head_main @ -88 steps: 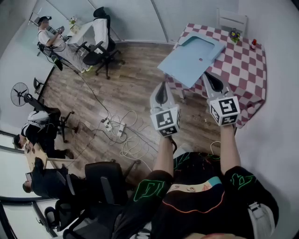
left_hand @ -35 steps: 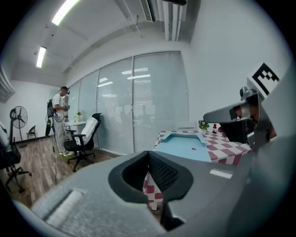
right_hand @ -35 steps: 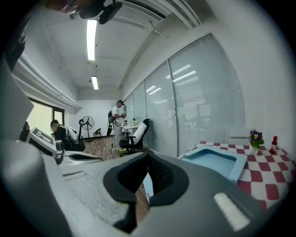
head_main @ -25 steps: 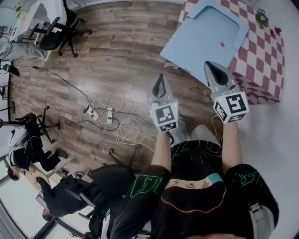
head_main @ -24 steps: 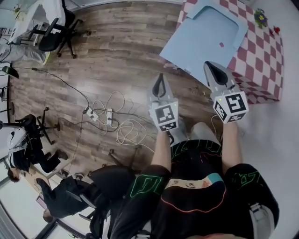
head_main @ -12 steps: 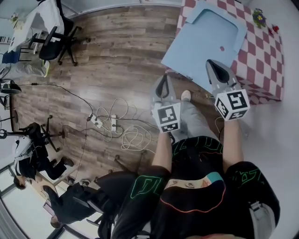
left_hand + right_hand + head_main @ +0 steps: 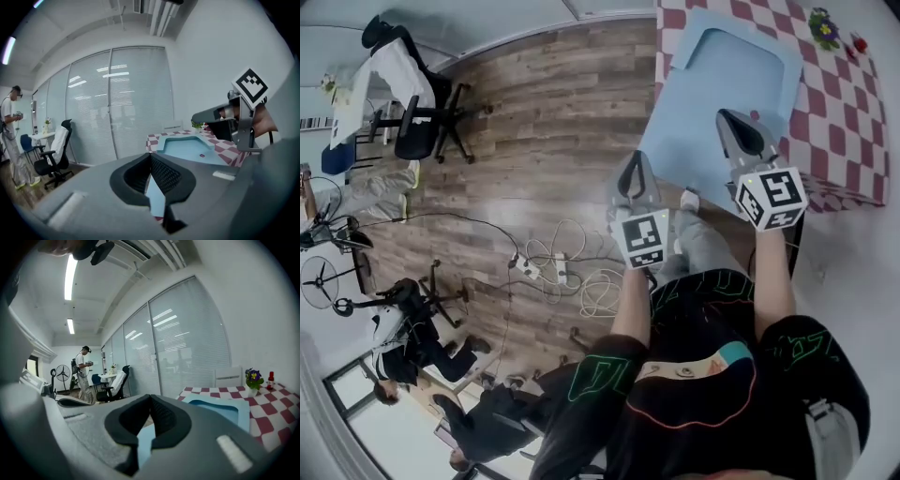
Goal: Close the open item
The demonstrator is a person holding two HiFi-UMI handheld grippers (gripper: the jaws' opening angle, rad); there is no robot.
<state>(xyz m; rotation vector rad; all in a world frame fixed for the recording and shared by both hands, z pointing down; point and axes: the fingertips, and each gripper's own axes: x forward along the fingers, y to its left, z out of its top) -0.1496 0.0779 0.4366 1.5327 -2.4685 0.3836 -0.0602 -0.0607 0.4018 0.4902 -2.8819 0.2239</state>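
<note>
A light blue flat item [image 7: 722,80] with a raised rim and a sunken panel lies on the red-and-white checked table [image 7: 839,122] and sticks out over its near edge. It also shows ahead in the left gripper view [image 7: 190,147] and the right gripper view [image 7: 225,408]. In the head view my left gripper [image 7: 634,161] is shut and empty, held over the wooden floor just short of the item's edge. My right gripper [image 7: 727,116] is shut and empty too, in front of the item's near part. The jaws meet in both gripper views [image 7: 150,155] [image 7: 150,398].
A flower pot [image 7: 822,21] and a small red thing [image 7: 860,42] stand at the table's far side, a white chair [image 7: 229,376] behind it. Cables and a power strip [image 7: 530,269] lie on the floor at left. Office chairs [image 7: 417,112] and people are farther left.
The table and the blue item have come nearer in the head view. Both grippers have moved forward with me; the right one now overlaps the item.
</note>
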